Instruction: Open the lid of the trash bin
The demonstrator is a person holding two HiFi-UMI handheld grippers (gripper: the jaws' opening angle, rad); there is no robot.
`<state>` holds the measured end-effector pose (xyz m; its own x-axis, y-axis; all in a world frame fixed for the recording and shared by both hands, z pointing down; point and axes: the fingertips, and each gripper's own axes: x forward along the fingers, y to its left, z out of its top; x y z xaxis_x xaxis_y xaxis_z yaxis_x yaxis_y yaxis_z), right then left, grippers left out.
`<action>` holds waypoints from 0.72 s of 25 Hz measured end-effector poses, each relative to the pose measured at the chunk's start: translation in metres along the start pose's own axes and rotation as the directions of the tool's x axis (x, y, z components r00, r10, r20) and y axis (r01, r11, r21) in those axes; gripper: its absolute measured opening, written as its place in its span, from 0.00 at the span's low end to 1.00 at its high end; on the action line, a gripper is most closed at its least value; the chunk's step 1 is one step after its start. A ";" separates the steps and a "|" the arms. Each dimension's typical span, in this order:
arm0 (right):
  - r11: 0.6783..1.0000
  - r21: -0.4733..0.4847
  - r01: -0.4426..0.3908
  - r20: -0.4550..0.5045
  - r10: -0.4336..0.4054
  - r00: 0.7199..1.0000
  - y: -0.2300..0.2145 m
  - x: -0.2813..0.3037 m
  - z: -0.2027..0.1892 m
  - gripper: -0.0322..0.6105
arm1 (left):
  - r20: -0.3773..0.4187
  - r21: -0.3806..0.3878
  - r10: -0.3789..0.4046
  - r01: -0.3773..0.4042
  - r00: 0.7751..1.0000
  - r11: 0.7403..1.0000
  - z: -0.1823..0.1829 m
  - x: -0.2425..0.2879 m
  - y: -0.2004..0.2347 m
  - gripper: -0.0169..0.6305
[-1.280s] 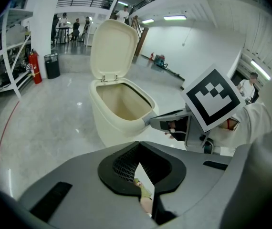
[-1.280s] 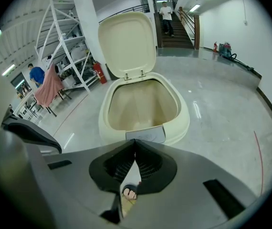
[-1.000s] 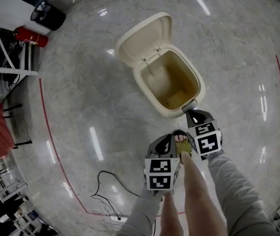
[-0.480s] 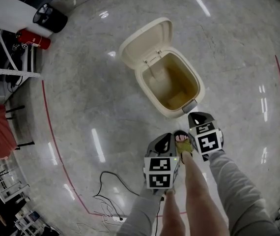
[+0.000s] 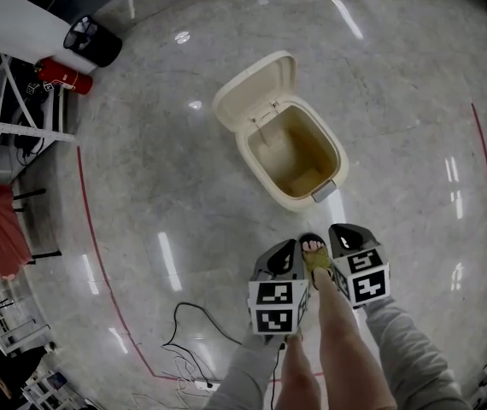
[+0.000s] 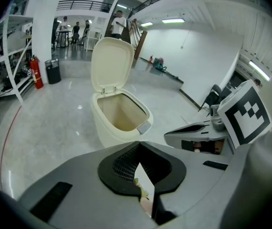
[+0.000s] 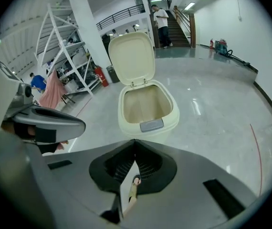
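Since a second ago the right gripper (image 5: 340, 230) has drawn back from the grey latch (image 5: 323, 192) at the front of the trash bin (image 5: 288, 196) and now sits beside the left gripper (image 5: 287, 246), either side of the person's foot (image 5: 314, 248). Both point at the bin, jaws clenched on nothing. The lid (image 5: 256, 90) stands open at the far side. The glossy grey floor (image 5: 397, 101) carries a red line (image 5: 90, 220) and a loose cable (image 5: 184, 331); a fire extinguisher (image 5: 60, 75) stands far left

The glossy grey floor (image 5: 141, 169) bore the cream trash bin (image 5: 290, 199), lid (image 5: 256, 92) raised, a loose black cable (image 5: 179, 336), and a red extinguisher (image 5: 60, 77) well apart.
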<state>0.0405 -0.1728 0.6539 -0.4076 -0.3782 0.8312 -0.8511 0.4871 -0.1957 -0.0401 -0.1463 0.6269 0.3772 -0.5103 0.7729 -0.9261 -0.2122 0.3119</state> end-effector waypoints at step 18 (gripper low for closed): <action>0.999 0.030 -0.028 0.169 0.023 0.985 0.041 -0.113 0.026 0.04 | 0.048 -0.024 -0.059 0.061 0.997 0.998 0.007 -0.075 -0.049 0.03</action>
<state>0.0433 -0.1307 0.5390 -0.4770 -0.4946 0.7265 -0.8487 0.4740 -0.2345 -0.0231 -0.1037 0.5501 0.4314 -0.5363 0.7254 -0.9014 -0.2226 0.3715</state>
